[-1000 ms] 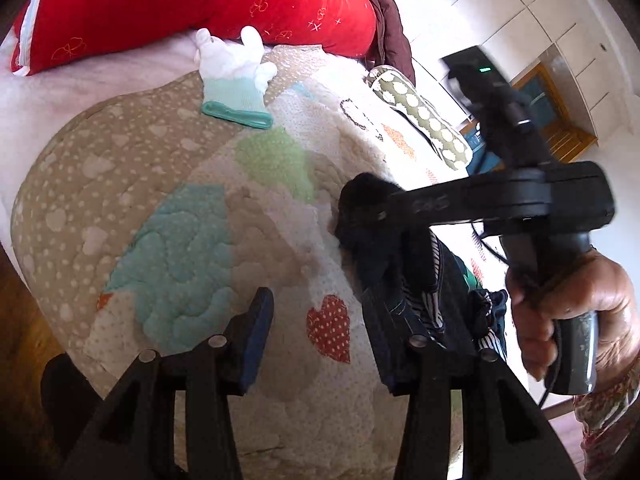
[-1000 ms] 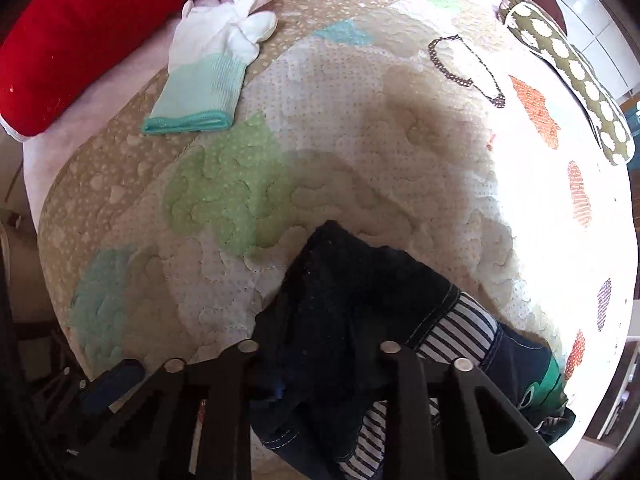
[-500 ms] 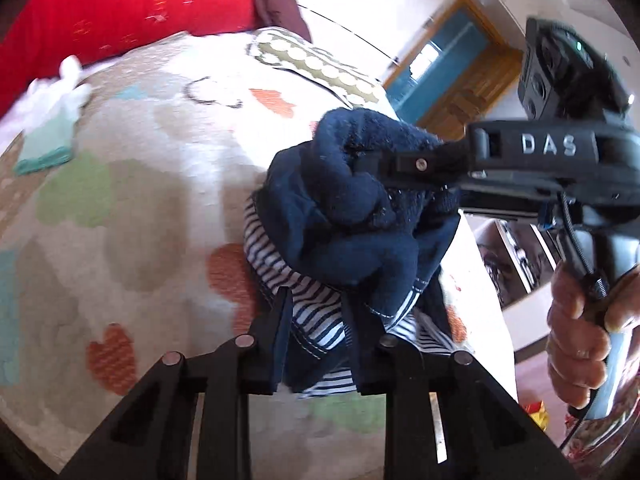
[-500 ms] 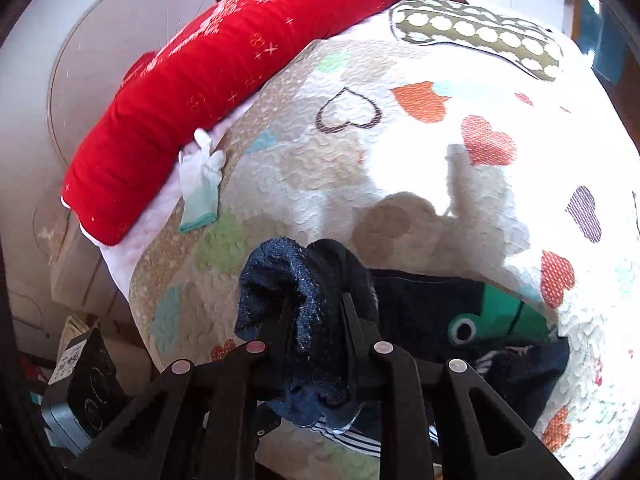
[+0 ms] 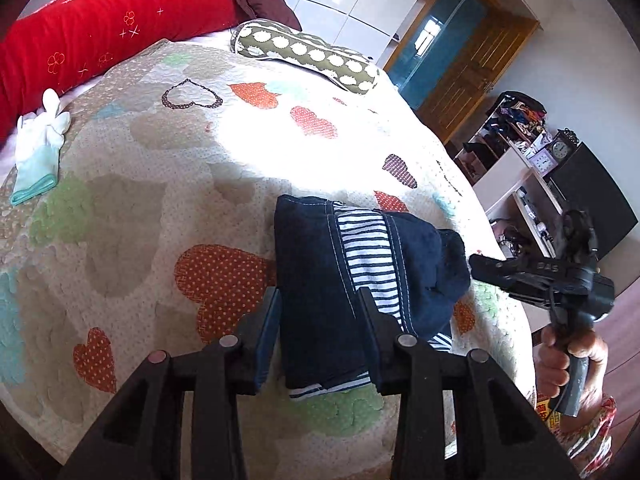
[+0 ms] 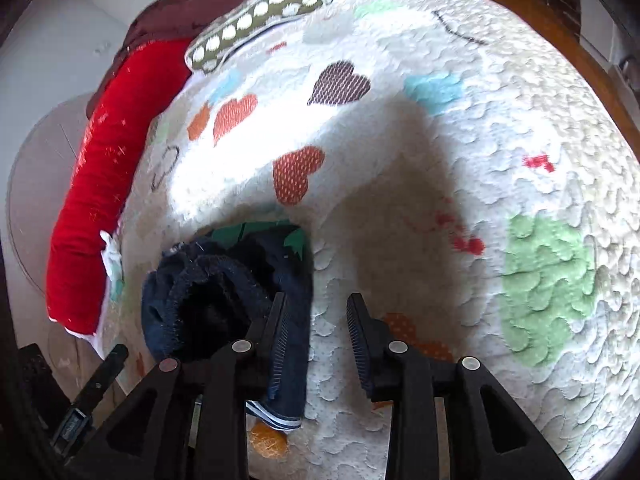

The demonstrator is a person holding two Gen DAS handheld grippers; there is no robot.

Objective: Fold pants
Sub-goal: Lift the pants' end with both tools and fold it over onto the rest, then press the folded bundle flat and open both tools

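Pants [image 5: 320, 276]: navy bundle, striped lining

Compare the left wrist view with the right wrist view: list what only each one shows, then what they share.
Only the left wrist view: the right gripper seen from outside with the hand holding it, the shelves, a clock and the wooden door.
Only the right wrist view: the green print on the pants and the right jaws from behind, opening over bare quilt.
Both: the pants, the quilt, the red pillow, the spotted cushion and the glove. The left gripper straddles the pants, jaws opening.
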